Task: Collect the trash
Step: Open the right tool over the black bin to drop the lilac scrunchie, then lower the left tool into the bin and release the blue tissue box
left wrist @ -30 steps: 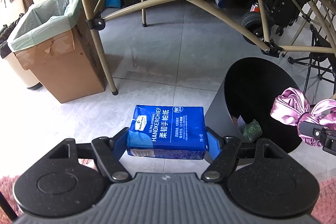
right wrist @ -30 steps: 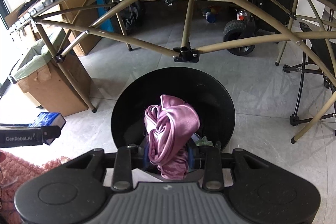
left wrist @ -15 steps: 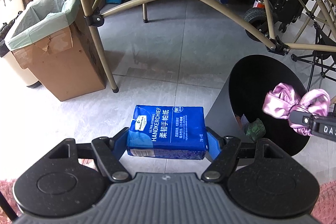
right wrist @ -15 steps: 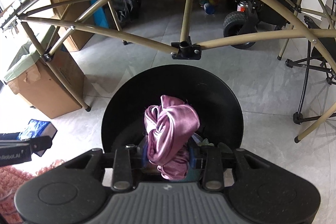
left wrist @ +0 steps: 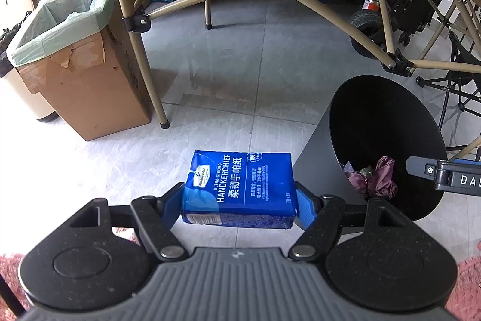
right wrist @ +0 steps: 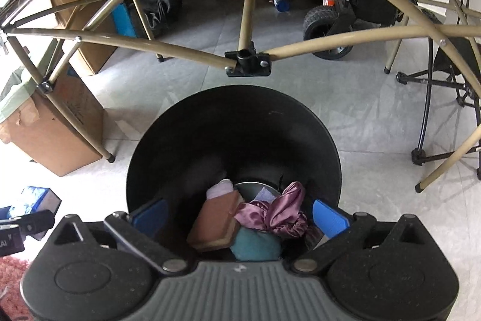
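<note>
The left gripper clamps a blue handkerchief tissue pack by its short ends, soft and light, likely crushable; right gripper, jaws just sprung wide, hangs empty over the black bin holding the pink satin scrunchie below it.

left wrist: angled down, floor | right wrist: above bin | shared: bin

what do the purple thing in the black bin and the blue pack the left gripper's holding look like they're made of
Purple thing: looks like satin-type fabric, since it is glossy with soft crumpled folds; the exact fibre can't be told.
Blue pack: a printed, shiny plastic-film wrapper with slight creases; the print reads "handkerchief", so probably paper tissues inside.
Black bin: smooth and matte inside; plastic or metal, unclear.
</note>
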Available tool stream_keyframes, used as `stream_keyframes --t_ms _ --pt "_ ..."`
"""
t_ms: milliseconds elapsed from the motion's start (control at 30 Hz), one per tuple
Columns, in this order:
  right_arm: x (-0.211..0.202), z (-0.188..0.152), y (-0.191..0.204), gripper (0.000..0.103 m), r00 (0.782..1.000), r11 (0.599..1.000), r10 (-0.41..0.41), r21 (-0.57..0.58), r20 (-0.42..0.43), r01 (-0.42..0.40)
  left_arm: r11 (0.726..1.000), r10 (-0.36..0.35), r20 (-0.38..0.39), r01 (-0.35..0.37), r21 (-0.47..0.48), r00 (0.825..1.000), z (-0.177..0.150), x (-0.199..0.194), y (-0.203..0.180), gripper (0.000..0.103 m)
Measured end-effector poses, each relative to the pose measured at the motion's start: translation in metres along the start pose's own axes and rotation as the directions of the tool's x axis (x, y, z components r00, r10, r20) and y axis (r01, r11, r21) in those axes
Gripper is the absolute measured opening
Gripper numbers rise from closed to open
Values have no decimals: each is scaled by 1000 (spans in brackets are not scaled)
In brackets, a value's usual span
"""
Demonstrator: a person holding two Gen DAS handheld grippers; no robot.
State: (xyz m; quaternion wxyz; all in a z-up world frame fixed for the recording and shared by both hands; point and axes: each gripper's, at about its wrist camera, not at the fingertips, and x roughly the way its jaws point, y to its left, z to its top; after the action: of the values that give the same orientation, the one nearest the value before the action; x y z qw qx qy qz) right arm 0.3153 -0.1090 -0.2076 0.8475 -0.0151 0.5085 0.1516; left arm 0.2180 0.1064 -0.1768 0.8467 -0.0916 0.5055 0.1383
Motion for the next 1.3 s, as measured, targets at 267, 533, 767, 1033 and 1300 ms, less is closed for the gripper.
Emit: stream_keyframes --t_ms 267,533,767,1033,1300 --pt "-12 0 0 103 999 1000 17 -15 31 -17 1000 1 15 -1 13 1000 0 -3 -7 74" --pt "-31 -2 -14 103 997 1000 0 -2 83 0 998 -1 64 -3 66 998 3 -12 -31 74" --pt "-51 -5 -43 103 990 998 -14 55 142 6 990 -14 106 -1 140 994 6 -12 -64 74" --pt "-65 -11 -79 103 983 988 -60 147 172 34 981 -48 98 29 190 994 10 -10 -100 74" --pt "-68 -19 -112 103 982 971 -100 229 163 61 968 -89 83 66 244 993 14 -6 -138 74"
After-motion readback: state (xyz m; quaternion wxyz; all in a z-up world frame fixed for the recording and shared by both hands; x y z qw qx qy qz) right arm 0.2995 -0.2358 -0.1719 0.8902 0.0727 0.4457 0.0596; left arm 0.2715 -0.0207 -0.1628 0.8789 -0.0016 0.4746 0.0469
